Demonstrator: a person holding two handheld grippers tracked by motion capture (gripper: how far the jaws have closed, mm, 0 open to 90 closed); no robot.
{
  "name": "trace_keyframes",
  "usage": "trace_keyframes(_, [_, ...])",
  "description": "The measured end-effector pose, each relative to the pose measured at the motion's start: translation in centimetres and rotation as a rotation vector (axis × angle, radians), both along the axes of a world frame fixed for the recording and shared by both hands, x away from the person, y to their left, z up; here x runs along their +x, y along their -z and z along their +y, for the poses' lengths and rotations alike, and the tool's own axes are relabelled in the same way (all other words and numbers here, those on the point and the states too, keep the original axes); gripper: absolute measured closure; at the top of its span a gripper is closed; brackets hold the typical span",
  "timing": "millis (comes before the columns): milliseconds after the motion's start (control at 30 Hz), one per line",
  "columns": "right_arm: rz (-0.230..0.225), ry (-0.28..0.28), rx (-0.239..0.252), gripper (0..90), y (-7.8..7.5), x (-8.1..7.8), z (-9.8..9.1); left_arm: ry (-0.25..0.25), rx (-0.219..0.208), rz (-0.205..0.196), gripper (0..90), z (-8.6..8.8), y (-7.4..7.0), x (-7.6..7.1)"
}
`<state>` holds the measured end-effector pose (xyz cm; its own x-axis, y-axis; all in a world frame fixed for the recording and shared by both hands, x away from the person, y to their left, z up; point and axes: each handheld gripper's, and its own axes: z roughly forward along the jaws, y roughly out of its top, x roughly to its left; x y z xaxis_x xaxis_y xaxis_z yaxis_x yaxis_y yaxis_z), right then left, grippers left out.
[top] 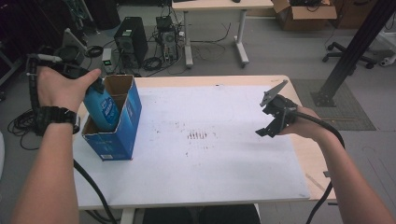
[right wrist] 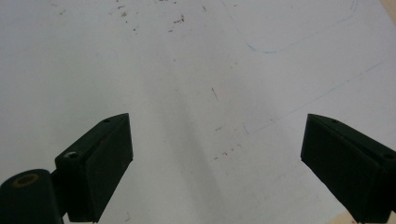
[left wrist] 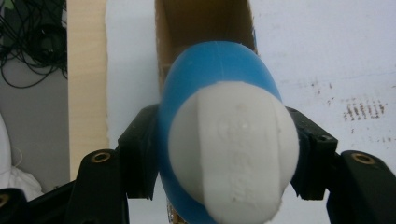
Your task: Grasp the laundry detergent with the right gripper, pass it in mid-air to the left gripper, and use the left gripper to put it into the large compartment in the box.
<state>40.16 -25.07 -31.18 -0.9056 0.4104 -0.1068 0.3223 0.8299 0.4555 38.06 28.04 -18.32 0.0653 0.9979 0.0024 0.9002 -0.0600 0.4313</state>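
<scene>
Left gripper (left wrist: 229,158) jaws clamped on blue bottle (left wrist: 219,93) near its white cap (left wrist: 233,154); bottle's lower end beyond jaws, inside open blue box (top: 122,122). Right gripper (right wrist: 217,163) jaws wide apart, bare white table (right wrist: 196,70) between.

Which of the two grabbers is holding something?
The left gripper. Its jaws are clamped on the blue bottle with the white cap, over the open blue box. The right gripper is open above the white table.

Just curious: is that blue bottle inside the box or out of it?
Partly in: the blue bottle has its lower end inside the open blue box, upper part held by the left tongs.
</scene>
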Motion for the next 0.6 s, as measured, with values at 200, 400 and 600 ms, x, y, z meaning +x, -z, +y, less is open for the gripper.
trace_keyframes(200, [0.004, -0.004, -0.003, 8.7, 0.3, 0.0, 0.1, 0.002, 0.009, 0.016, 38.0, -0.1, 2.0, 0.2])
trace_keyframes(400, [0.009, -0.007, -0.006, 8.7, 0.6, 0.0, 0.2, 0.005, -0.008, 0.034, 38.0, -0.1, 4.0, 0.4])
trace_keyframes(600, [0.012, -0.007, -0.006, 8.6, 0.8, -0.1, 0.1, -0.001, -0.005, 0.054, 38.0, -0.2, 5.8, 0.4])
